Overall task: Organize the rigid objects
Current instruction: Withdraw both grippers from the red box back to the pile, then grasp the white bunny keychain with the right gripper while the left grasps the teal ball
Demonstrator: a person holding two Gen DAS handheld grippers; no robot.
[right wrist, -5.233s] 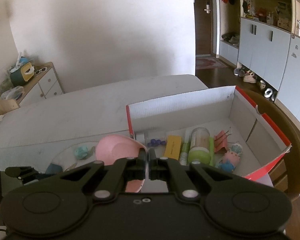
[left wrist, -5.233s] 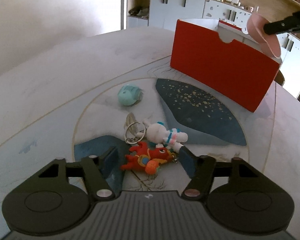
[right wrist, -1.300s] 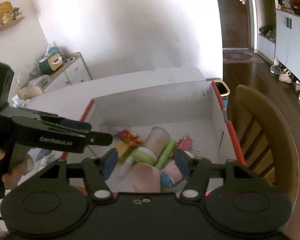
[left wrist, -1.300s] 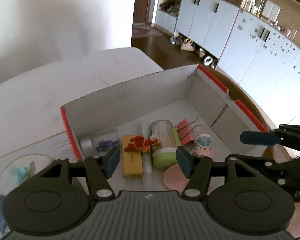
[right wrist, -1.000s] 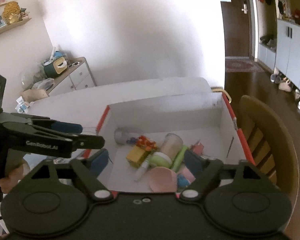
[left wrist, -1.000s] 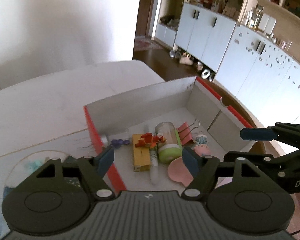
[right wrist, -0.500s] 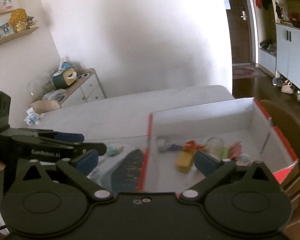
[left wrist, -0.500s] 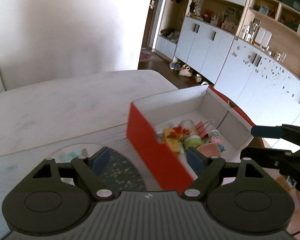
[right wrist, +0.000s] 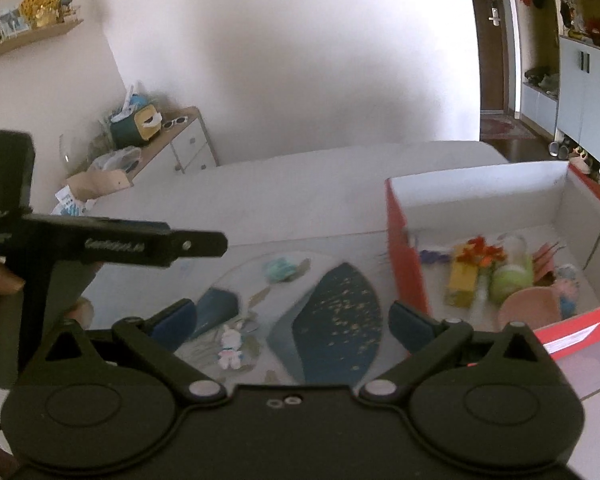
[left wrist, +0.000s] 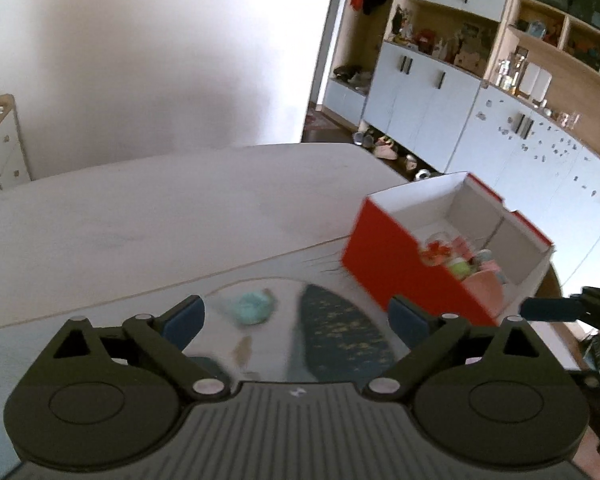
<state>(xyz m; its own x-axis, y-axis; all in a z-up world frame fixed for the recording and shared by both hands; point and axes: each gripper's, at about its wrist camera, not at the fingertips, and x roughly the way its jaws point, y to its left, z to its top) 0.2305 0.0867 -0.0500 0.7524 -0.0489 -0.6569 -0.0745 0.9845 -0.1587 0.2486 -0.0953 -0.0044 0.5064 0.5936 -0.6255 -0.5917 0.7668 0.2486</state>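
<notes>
Right wrist view: the right tool (right wrist: 292,320) gapes wide and empty over a pale counter (right wrist: 284,196) with dark blue patches, its jaws freshly spread. A red box (right wrist: 406,264) of toys sits at three o'clock; a white bunny figure (right wrist: 230,346) and a teal toy (right wrist: 280,269) lie outside it. The left tool (left wrist: 296,316), also just widened, holds nothing. White cabinets (left wrist: 420,96) line the room.

You are working in a lived-in home, at a pale dining table (left wrist: 188,220) near an entryway, where shoes (left wrist: 384,148) lie under white cabinets (left wrist: 428,100), knick-knacks fill wooden shelves (left wrist: 556,40), and sunglasses (right wrist: 176,121) rest on a small dresser (right wrist: 188,148).
</notes>
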